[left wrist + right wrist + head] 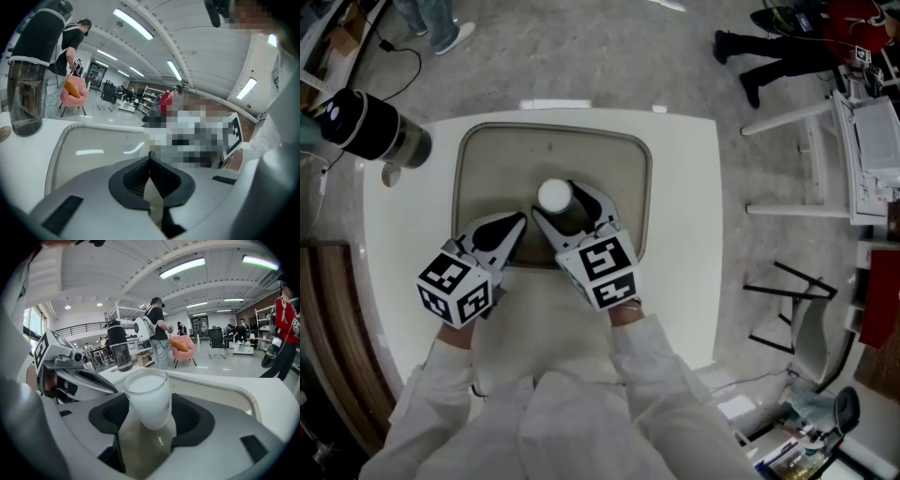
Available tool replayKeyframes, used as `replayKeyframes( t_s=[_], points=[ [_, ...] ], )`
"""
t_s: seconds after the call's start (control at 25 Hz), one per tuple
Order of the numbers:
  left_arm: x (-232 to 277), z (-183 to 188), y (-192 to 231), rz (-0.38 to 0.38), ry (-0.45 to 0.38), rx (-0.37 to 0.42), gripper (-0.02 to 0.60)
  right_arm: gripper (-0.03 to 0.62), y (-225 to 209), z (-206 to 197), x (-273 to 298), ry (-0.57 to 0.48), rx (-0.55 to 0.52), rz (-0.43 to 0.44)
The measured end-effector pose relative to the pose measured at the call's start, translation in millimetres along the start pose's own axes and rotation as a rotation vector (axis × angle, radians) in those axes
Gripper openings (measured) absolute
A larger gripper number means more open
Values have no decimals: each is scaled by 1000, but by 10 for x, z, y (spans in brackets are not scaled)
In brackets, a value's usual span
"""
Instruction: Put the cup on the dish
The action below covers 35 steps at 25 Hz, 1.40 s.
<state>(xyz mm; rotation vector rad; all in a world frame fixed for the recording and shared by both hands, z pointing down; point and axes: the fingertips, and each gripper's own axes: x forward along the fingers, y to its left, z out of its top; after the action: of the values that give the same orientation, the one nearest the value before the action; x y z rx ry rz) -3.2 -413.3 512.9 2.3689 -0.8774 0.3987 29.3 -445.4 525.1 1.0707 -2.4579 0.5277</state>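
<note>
My right hand-held gripper point(567, 202) is clamped on the cup point(554, 195). The two dark pads press on its sides a little below the rim, so the cup stands upright and its white filling cannot spill. The cup is over the middle of the dish point(487, 150), the shallow beige tray on the white worktop point(684, 234). I hold it there and not near the rim because the flat middle gives it a steady place to stand. From these views I cannot say for sure whether its bottom already touches the dish or hangs just above it.

My left hand-held gripper point(508, 230) has its jaws together with nothing between them. Its tip is at the near rim of the dish, just left of the right one, out of the cup's way. A dark bottle point(370, 127) stands at the far left corner, well apart from the dish.
</note>
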Motion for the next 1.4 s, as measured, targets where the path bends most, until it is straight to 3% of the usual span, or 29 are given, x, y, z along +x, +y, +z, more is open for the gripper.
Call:
replayKeyframes(
  t_s=[0.36,0.72,1.4],
  points=[
    [-159,5,-220,-8,-6,33,8,272,98,-46,-243,14,-17,-33],
    [-509,89,-685,-34,-43,128,8,270,470,103,-833,-73,-23,-95],
    [-1783,-116,-2086,-147,-138,291,8,268,1661,363,-2274,-264,-83,-186]
  ],
)
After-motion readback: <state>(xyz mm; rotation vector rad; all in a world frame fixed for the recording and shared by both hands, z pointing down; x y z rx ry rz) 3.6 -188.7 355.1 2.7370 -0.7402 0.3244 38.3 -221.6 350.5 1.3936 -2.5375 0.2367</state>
